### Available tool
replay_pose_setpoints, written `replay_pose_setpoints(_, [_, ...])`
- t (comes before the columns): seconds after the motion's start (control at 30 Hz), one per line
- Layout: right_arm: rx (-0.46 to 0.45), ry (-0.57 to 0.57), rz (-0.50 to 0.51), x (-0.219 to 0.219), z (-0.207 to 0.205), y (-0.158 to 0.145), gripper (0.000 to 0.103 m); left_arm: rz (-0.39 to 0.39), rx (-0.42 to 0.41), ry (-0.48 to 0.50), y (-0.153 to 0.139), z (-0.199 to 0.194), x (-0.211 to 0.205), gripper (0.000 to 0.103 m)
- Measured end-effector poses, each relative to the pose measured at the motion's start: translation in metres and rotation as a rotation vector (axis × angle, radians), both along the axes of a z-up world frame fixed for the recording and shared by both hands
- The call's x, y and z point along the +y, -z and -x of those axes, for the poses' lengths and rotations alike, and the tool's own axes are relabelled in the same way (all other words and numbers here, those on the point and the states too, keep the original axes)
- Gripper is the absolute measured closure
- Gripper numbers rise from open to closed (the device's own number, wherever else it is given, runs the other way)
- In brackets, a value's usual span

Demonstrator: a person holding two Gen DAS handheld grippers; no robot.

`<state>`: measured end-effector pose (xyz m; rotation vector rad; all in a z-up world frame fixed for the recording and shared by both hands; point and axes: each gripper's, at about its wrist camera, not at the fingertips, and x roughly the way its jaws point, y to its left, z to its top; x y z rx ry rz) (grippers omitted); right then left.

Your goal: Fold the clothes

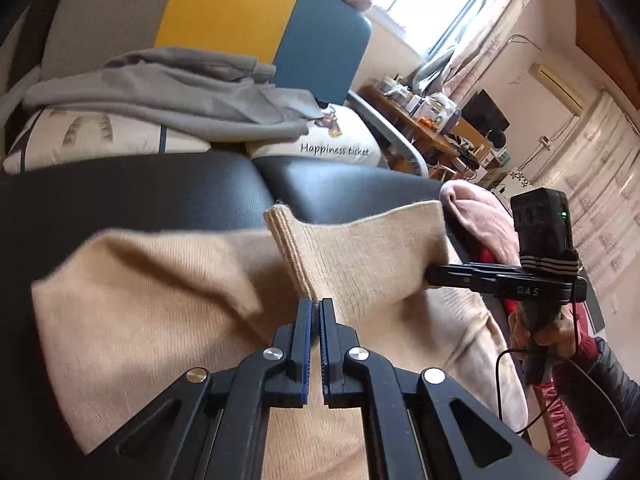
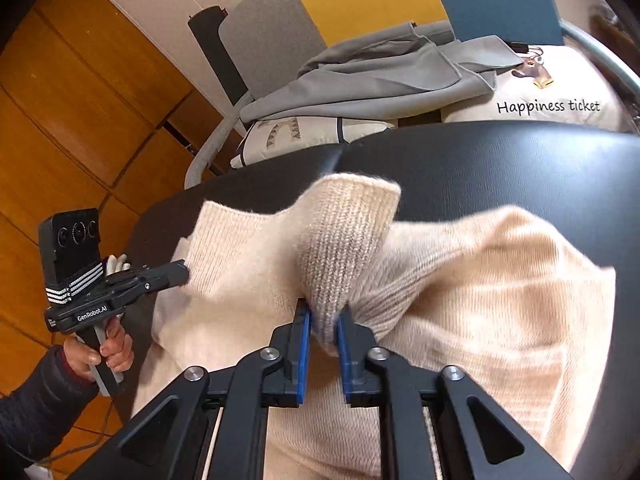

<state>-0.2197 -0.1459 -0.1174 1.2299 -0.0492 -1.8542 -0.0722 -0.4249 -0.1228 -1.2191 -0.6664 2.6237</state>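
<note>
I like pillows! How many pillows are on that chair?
2: a feather-print pillow under the grey garment, and a "Happiness ticket" pillow beside it. More may be hidden.

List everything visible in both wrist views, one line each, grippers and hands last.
Sweater: one, cream knit, spread on the black surface, lifted at two spots.
Black surface: one, padded, under the sweater.
Grey garment: one, crumpled on the cushions behind.
Cushions: two, white, one printed "Happiness ticket".
Chair back: one, grey, yellow and blue panels.
Pink garment: one, at the surface's far end.
Desk: one, wooden, cluttered, under the window.
Left gripper: black, shut on sweater edge.
Right gripper: black, pinching a ribbed fold.
Hands: two, each holding a gripper handle.
</note>
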Motion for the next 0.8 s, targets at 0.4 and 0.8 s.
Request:
replay_pose_setpoints(0.4, [-0.076, 0.131, 0.141, 0.042, -0.016, -0.003, 0.034, -0.196, 0.035, -0.081, 0.001, -0.021, -0.029, 0.092])
replay_pose_setpoints(0.8, [-0.122, 0.151, 0.142, 0.011, 0.033, -0.014, 0.061, -0.274, -0.05, -0.005, 0.015, 0.024, -0.027, 0.09])
